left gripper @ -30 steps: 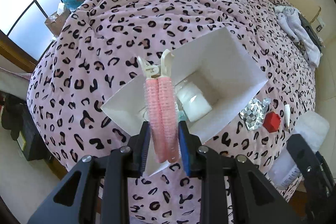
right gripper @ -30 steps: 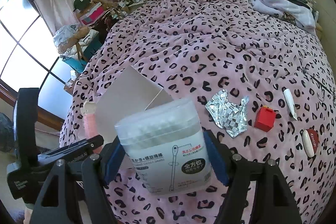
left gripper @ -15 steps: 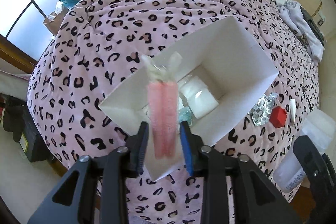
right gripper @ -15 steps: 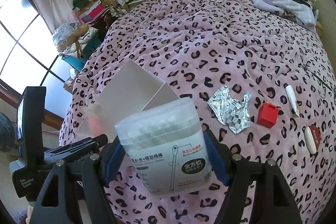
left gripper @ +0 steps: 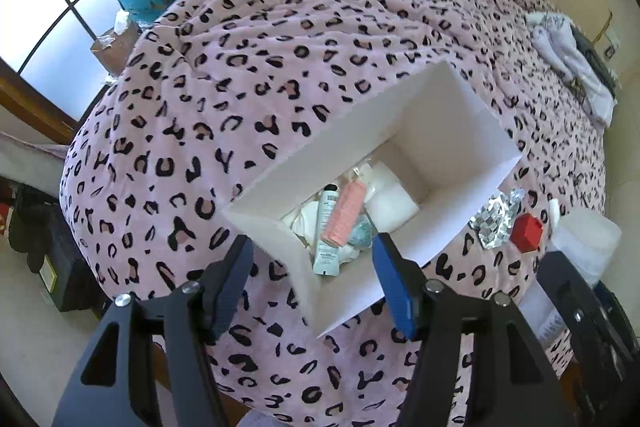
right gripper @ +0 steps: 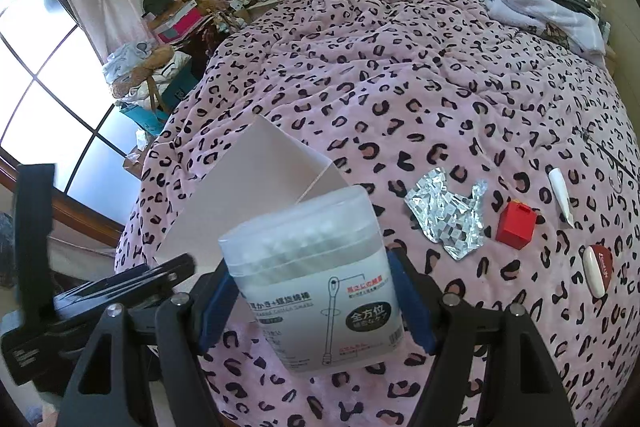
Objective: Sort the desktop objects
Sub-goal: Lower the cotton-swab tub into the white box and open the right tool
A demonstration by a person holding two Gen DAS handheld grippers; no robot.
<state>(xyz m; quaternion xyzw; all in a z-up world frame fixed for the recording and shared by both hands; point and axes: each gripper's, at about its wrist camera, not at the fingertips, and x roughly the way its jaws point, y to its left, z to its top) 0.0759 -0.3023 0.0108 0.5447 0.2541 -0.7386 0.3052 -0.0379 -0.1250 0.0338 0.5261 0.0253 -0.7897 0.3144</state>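
The left gripper (left gripper: 314, 267) hangs over the open white cardboard box (left gripper: 472, 151), its jaws opening with nothing between them. Just beyond its tips, down inside the box, the pink bristly hair roller (left gripper: 346, 213) lies released, resting across a pale green tube (left gripper: 327, 239) and white items. To that claw's right, outside the box wall, sit a crinkled silver foil wrapper (left gripper: 494, 227) and a small red plastic block (left gripper: 528, 231).

The right gripper (right gripper: 316, 301) is clamped on a translucent tub of cotton swabs (right gripper: 316, 291) — blue pads pressing both sides. Past it, right of the claw, lie a white tube (right gripper: 560, 197) and a red-and-white oval case (right gripper: 597, 269) on the pink leopard-print blanket (right gripper: 400, 75).
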